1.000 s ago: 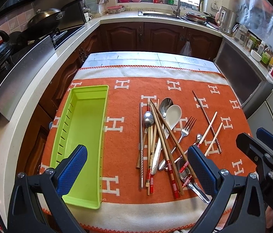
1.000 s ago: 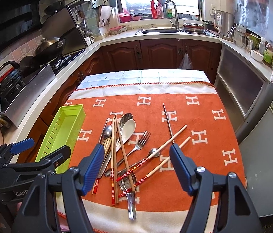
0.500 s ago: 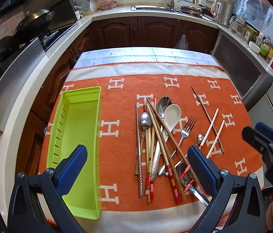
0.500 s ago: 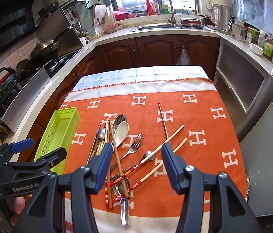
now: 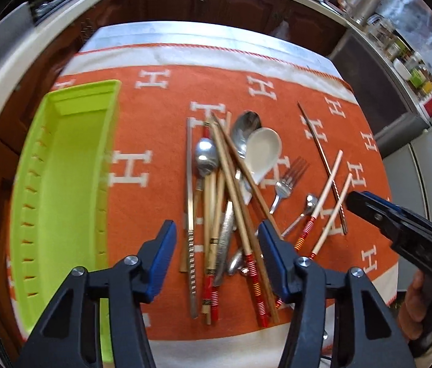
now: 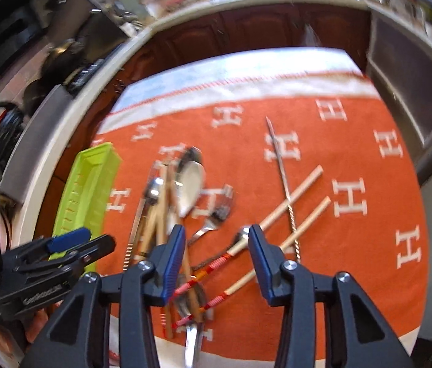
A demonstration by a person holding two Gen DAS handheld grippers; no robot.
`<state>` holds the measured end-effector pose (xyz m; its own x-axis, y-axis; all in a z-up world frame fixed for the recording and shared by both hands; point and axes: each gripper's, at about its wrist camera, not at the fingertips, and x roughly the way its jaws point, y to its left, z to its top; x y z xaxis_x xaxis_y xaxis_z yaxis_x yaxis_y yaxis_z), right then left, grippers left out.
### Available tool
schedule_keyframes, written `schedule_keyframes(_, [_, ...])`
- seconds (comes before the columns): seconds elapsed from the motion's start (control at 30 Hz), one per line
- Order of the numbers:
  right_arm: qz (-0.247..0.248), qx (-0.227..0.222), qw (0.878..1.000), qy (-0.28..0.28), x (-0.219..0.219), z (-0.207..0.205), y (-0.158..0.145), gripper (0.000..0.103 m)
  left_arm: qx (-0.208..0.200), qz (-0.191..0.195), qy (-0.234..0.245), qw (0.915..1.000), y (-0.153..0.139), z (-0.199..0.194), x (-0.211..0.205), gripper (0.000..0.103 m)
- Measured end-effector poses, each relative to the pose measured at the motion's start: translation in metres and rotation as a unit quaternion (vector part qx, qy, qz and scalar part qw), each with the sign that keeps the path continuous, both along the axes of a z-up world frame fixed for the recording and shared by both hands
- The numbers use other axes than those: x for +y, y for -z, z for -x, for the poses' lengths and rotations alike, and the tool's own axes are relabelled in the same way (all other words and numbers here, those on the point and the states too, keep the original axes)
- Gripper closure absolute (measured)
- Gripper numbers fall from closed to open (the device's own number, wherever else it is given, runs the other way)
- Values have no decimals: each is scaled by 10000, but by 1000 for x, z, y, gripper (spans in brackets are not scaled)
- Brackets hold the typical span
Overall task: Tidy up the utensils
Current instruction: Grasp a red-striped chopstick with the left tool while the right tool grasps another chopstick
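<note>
A pile of utensils (image 5: 225, 202) lies on the orange cloth (image 5: 160, 116): chopsticks, metal spoons, a white ceramic spoon (image 5: 262, 150), a fork (image 5: 286, 181). An empty lime-green tray (image 5: 62, 178) lies left of the pile. My left gripper (image 5: 216, 245) is open, low over the near ends of the chopsticks. My right gripper (image 6: 214, 245) is open, low over the pile's right side, near two pale chopsticks (image 6: 292, 205) and a small spoon (image 6: 240, 234). The tray (image 6: 90, 190) and the left gripper's body (image 6: 50, 263) show in the right wrist view, the right gripper's body (image 5: 400, 230) in the left wrist view.
A thin metal skewer (image 5: 320, 156) lies right of the pile. The cloth covers a table; its near edge (image 5: 216, 346) is right below the grippers. Kitchen counters and dark cabinets (image 5: 203, 0) surround the table.
Both grippers have dropped down and forward toward the utensil pile. Their jaws have narrowed but stay open. Nothing on the cloth has moved.
</note>
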<state>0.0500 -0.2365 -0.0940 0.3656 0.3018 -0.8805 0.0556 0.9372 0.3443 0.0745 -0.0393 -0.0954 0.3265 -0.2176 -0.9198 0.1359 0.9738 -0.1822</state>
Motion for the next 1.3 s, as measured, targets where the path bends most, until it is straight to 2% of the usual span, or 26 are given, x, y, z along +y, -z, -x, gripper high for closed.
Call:
schedule_keyframes(0.17, [-194, 580, 9976, 318, -23, 1, 34, 68, -86, -99, 609, 9981, 6, -3, -36, 50])
schedule_keyframes(0.33, [-582, 945, 9924, 536, -34, 7, 57, 71, -104, -287, 1328, 9907, 15, -9, -79, 50])
schedule_keyframes(0.43, [-744, 1050, 9895, 652, -40, 10, 65, 74, 27, -352, 1728, 9843, 26, -15, -104, 57])
schedule_keyframes(0.5, [-774, 1069, 9887, 709, -43, 13, 66, 74, 118, -405, 1857, 9817, 32, -18, -113, 65])
schedule_keyframes(0.57, [-777, 1069, 9883, 757, -48, 17, 67, 75, 218, -451, 1944, 9796, 39, -24, -121, 68])
schedule_keyframes(0.73, [-926, 1062, 9862, 869, -54, 19, 69, 76, 173, -422, 2059, 9775, 43, -32, -132, 72])
schedule_keyframes(0.77, [-952, 1060, 9857, 896, -55, 20, 69, 76, 163, -430, 2068, 9773, 43, -33, -134, 74])
schedule_keyframes(0.87, [-984, 1052, 9850, 950, -54, 19, 69, 76, 328, -481, 2142, 9751, 49, -34, -135, 90])
schedule_keyframes(1.03, [-1133, 1071, 9816, 1105, -57, 18, 71, 77, 369, -343, 2160, 9751, 44, -31, -125, 90])
schedule_keyframes(1.3, [-1172, 1142, 9783, 1273, -54, 9, 74, 87, 473, -217, 2278, 9723, 39, -23, -112, 90])
